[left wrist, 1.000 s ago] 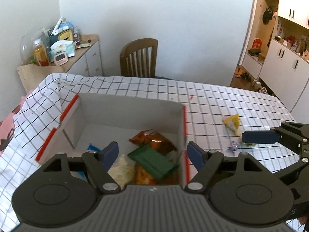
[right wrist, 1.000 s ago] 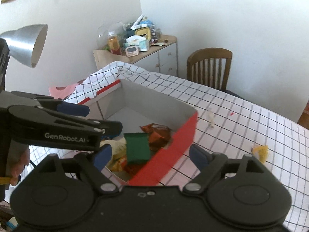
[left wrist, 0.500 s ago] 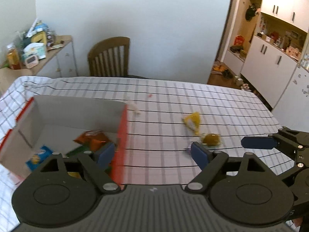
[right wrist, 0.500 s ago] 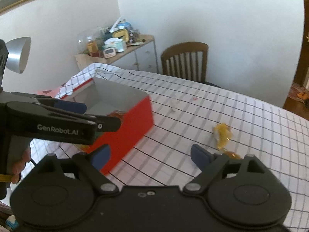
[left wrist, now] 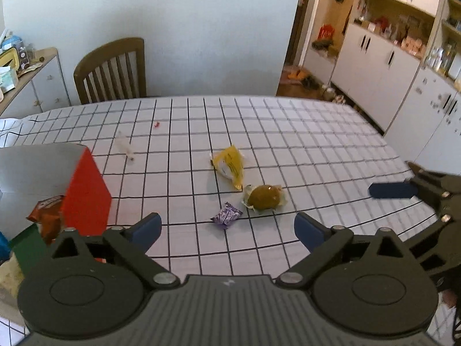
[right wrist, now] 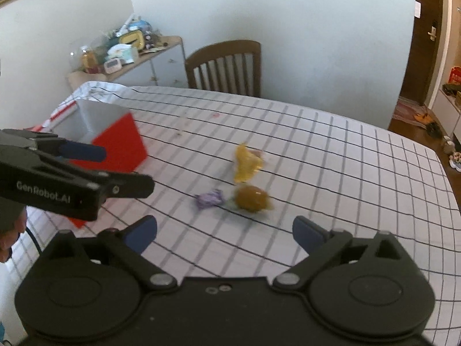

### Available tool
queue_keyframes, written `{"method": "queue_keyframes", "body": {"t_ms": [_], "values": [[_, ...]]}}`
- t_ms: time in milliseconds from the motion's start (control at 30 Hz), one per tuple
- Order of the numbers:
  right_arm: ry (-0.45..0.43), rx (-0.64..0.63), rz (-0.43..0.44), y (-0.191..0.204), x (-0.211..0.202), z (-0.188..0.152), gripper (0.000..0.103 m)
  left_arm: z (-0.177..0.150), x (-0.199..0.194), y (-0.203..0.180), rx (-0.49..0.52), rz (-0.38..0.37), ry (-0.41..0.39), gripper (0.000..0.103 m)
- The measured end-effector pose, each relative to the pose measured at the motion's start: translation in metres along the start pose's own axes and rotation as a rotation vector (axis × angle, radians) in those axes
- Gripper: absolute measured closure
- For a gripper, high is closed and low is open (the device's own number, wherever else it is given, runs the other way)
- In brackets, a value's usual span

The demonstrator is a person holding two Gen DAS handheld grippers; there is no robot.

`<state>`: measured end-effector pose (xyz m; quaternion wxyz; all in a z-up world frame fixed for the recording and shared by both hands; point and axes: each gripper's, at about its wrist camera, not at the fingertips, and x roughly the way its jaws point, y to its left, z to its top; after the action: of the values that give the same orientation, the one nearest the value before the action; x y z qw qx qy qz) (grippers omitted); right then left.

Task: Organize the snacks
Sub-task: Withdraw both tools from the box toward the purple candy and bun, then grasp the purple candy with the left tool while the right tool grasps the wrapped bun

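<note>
Three snacks (left wrist: 227, 217) loose | red box (left wrist: 86, 199) left | chair (left wrist: 111, 70) behind, slightly blurred

You have a table (left wrist: 317, 132) in front of you. A box (left wrist: 86, 190) sits on it at the near left, and snack bags (left wrist: 46, 210) lie inside the box. Three snacks lie on the table to the right of the box, close together. The flat packet (left wrist: 229, 165) is the farthest one. The round snack (left wrist: 263, 197) lies just near of it, a bit to the right. The small candy (left wrist: 226, 214) lies just left of the round snack. A chair (left wrist: 111, 70) stands behind the table's far edge. A cabinet (left wrist: 31, 86) stands left of the chair, with clutter on top. Cupboards (left wrist: 389, 69) line the far right.
</note>
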<state>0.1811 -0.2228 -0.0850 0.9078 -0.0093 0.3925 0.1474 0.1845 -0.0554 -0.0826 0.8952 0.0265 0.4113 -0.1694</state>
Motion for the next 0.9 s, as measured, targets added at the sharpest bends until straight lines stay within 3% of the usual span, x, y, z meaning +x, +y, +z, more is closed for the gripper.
{"method": "queue_keyframes", "body": {"t_ms": [433,533,700,800,900], "values": [[0.029,0.058,0.023,-0.049,0.052,0.009,0.01,0.0,0.073,-0.001,0.022,0.038,0.078,0.005],[0.046,0.068,0.043,-0.053,0.07,0.012,0.016,0.0,0.086,0.002,0.018,0.05,0.087,0.013],[0.073,0.081,0.085,-0.057,0.093,0.017,0.028,-0.002,0.104,0.003,0.055,0.008,0.107,0.035],[0.087,0.077,0.115,-0.058,0.103,0.018,0.03,-0.004,0.11,-0.001,0.088,-0.013,0.107,0.042],[0.104,0.089,0.145,-0.058,0.112,0.02,0.04,-0.004,0.117,-0.007,0.129,-0.018,0.105,0.048]]}}
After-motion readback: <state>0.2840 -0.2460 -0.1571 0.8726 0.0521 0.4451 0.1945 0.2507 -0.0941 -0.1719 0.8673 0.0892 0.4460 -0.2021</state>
